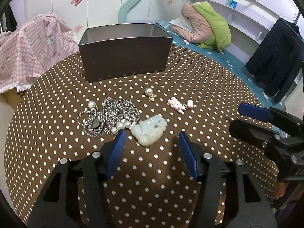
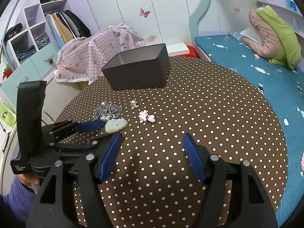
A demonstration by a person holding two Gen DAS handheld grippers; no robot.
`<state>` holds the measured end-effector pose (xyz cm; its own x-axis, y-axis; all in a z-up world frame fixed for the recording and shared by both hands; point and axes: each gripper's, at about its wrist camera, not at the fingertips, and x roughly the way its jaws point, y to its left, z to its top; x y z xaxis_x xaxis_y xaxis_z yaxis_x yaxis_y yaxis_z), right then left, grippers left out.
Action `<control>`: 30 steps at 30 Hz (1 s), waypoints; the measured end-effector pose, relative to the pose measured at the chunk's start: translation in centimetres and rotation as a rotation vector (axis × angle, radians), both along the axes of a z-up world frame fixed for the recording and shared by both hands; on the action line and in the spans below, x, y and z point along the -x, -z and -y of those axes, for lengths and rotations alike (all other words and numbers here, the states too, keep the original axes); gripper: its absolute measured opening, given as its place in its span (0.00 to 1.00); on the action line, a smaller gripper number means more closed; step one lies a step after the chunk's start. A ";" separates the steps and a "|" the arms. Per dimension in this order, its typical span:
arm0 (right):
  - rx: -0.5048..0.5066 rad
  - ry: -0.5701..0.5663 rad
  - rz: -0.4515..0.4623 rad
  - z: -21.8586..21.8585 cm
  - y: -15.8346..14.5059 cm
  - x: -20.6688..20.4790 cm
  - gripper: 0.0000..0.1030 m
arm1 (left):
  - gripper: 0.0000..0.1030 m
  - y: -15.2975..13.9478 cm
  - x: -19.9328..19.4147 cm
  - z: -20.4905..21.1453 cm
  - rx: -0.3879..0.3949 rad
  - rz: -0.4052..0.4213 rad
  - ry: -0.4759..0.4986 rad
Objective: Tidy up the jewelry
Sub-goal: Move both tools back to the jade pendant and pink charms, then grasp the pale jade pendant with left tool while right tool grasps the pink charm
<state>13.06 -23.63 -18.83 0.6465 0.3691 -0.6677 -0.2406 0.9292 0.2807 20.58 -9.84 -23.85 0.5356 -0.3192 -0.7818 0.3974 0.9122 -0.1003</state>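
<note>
Several pieces of jewelry lie loose on a brown table [image 1: 199, 87] with white dots. Nearest the left gripper [image 1: 152, 138] is a pale green jade pendant [image 1: 149, 131]; its near end lies between the two blue fingertips, which stand apart with no pad pressing on it. Touching the pendant's left side is a tangled silver chain [image 1: 110, 115] with a few pearls [image 1: 120, 126] at its near edge. Further back sits a single pearl earring [image 1: 149, 93], and to its right a pink charm [image 1: 178, 105] with a small pink heart.

Behind the jewelry stands an open dark metal box [image 1: 125, 55], well apart from the pieces and upright.

The right gripper [image 2: 152, 142] hovers over bare table to the right of the pendant, its jaws wide apart with nothing between them; the pink charm lies just beyond its fingertips.

A purple sleeve [image 2: 17, 195] shows at the left gripper's handle. Around the table are a pink checked cloth [image 2: 91, 57] and a blue bed [image 2: 247, 60] with a green and pink quilt [image 2: 273, 36].
</note>
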 end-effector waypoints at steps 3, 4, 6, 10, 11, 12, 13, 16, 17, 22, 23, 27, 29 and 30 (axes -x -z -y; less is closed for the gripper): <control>-0.005 0.005 -0.006 0.1 0.2 -0.3 0.64 | 0.47 0.1 -0.6 0.4 -0.028 0.015 0.009; -0.004 0.005 -0.008 0.2 0.3 -0.4 0.64 | 0.41 0.1 -0.7 0.8 -0.050 0.025 0.012; -0.002 0.009 -0.014 0.3 0.5 -0.5 0.64 | 0.39 0.1 -0.9 1.2 -0.072 0.037 0.015; 0.004 0.007 -0.024 0.3 0.7 -0.9 0.64 | 0.38 0.1 -1.2 1.5 -0.073 0.038 0.023; 0.006 0.004 -0.031 0.2 0.9 -1.1 0.64 | 0.38 0.2 -1.2 1.5 -0.071 0.037 0.023; 0.011 0.003 -0.037 0.0 1.0 -1.3 0.64 | 0.38 0.1 -1.3 1.5 -0.069 0.037 0.025; 0.016 0.002 -0.039 -0.1 1.0 -1.3 0.64 | 0.36 0.1 -1.3 1.5 -0.069 0.038 0.027; 0.044 -0.010 -0.050 -0.7 1.2 -1.9 0.64 | 0.33 0.0 -1.5 0.2 -0.024 0.013 0.015; 0.055 -0.013 -0.048 -0.8 1.3 -2.0 0.64 | 0.33 -0.1 -1.5 -0.1 -0.016 0.008 0.016; 0.128 -0.019 -0.050 -1.9 1.7 -3.4 0.64 | 0.30 -0.3 -1.0 -1.2 0.001 0.007 0.012; 0.137 -0.028 -0.050 -2.2 1.8 -3.7 0.64 | 0.29 -0.4 -0.8 -1.5 0.009 0.004 0.010; 0.178 -0.054 -0.039 -3.4 1.9 -4.6 0.64 | 0.07 -1.2 -0.4 -3.0 0.070 -0.005 0.020; 0.188 -0.068 -0.042 -3.9 2.0 -5.1 0.64 | 0.06 -1.0 -0.3 -3.4 0.054 -0.003 0.023; 0.199 -0.073 -0.045 -4.2 2.2 -5.4 0.64 | 0.05 -0.7 -0.3 -3.5 0.051 -0.011 0.025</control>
<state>18.43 -19.39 -21.00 0.5910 0.2720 -0.7594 -0.3007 0.9479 0.1056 20.90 -6.29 -23.16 0.5179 -0.3723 -0.7701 0.4190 0.8953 -0.1511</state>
